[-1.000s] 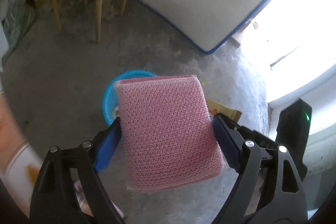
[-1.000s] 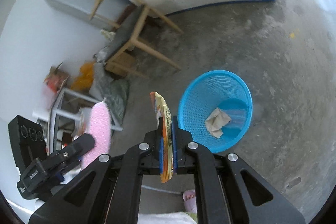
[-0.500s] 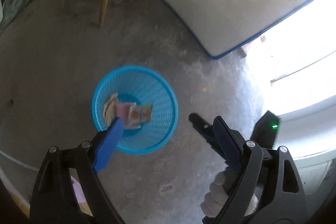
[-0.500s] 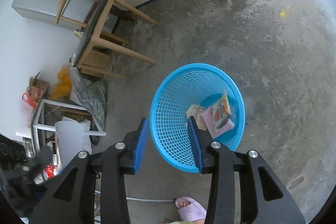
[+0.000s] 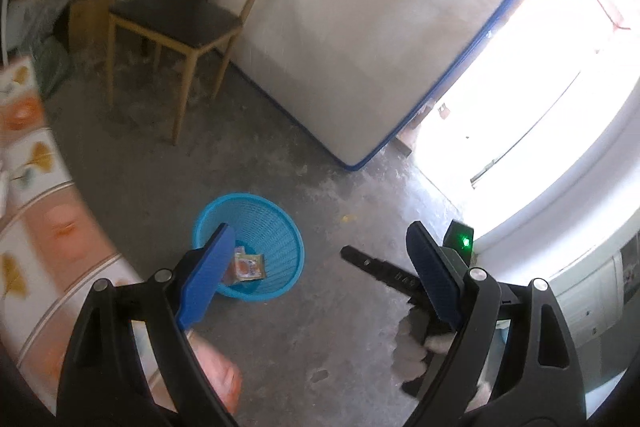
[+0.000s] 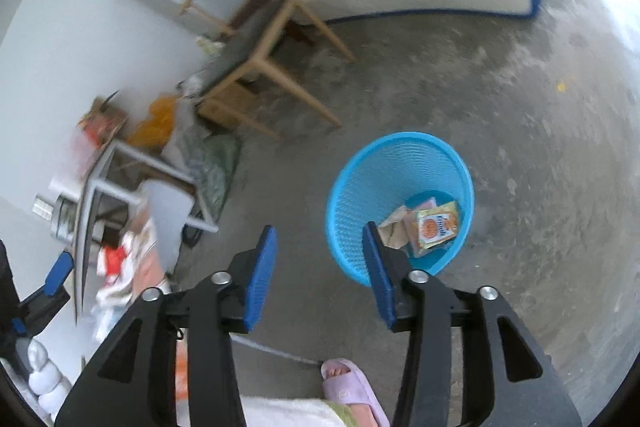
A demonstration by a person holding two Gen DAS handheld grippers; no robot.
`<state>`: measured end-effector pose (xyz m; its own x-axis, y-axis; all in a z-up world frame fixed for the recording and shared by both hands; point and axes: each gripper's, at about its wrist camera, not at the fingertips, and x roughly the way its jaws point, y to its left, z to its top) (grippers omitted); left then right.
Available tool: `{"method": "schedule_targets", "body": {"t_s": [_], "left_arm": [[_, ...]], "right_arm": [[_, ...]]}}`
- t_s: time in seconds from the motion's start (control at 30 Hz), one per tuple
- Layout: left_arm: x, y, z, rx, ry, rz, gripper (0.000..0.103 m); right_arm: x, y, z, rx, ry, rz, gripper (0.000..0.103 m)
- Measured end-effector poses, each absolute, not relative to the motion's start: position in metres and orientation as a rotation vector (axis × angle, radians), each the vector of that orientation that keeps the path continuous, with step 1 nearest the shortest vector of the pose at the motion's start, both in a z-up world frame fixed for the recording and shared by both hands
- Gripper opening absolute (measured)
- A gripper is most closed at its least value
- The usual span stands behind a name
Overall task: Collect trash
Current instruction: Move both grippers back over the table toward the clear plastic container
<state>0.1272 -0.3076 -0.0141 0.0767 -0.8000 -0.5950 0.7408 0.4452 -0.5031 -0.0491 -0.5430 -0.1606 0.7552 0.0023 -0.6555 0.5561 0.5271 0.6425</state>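
Observation:
A blue mesh trash basket (image 5: pixel 260 223) (image 6: pixel 372 171) stands on the concrete floor. Inside lie an orange snack packet (image 6: pixel 436 227) (image 5: pixel 250 266), a pink sponge (image 6: pixel 424 206) and crumpled paper (image 6: pixel 394 225). My left gripper (image 5: pixel 320 267) is open and empty, high above the floor with the basket beyond its left finger. My right gripper (image 6: pixel 320 267) is open and empty, just left of and above the basket. The right gripper also shows in the left wrist view (image 5: pixel 380 267).
A wooden chair (image 5: pixel 180 15) (image 6: pixel 264 67) stands by a mattress (image 5: pixel 360 27) leaning on the wall. A patterned tabletop (image 5: pixel 36 219) is at the left. Clutter and a metal rack (image 6: pixel 132 187) lie left. A foot in a pink slipper (image 6: pixel 352 387) is below.
Both grippers let go of their loads: the pink sponge and the snack packet now lie in the basket. Both grippers then rose and pulled back from the basket.

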Motion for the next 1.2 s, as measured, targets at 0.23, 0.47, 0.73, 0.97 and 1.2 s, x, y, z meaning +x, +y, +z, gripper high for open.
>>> {"method": "schedule_targets", "body": {"t_s": [0.23,0.47,0.73,0.97,1.2], "left_arm": [[0.084,-0.196,0.000,-0.090,0.830,-1.070,0.083],[0.062,-0.083,0.000,-0.084,0.697,-0.825,0.083],[0.073,0.002,-0.005,-0.200,0.665,-0.637,0.083],[0.081,0.025,-0.013,-0.247,0.648,-0.608,0.075],[0.087,0.035,-0.020,-0.278,0.668,-0.621,0.054]], "right_arm": [[-0.047,-0.486,-0.111,0.858,0.710,-0.160,0.055],[-0.010,-0.419,-0.079,0.783,0.765,0.039,0.062],[0.058,-0.332,-0.067,0.788,0.839,0.294,0.062],[0.113,-0.276,-0.044,0.703,0.839,0.396,0.062],[0.180,-0.243,-0.041,0.595,0.874,0.423,0.061]]}}
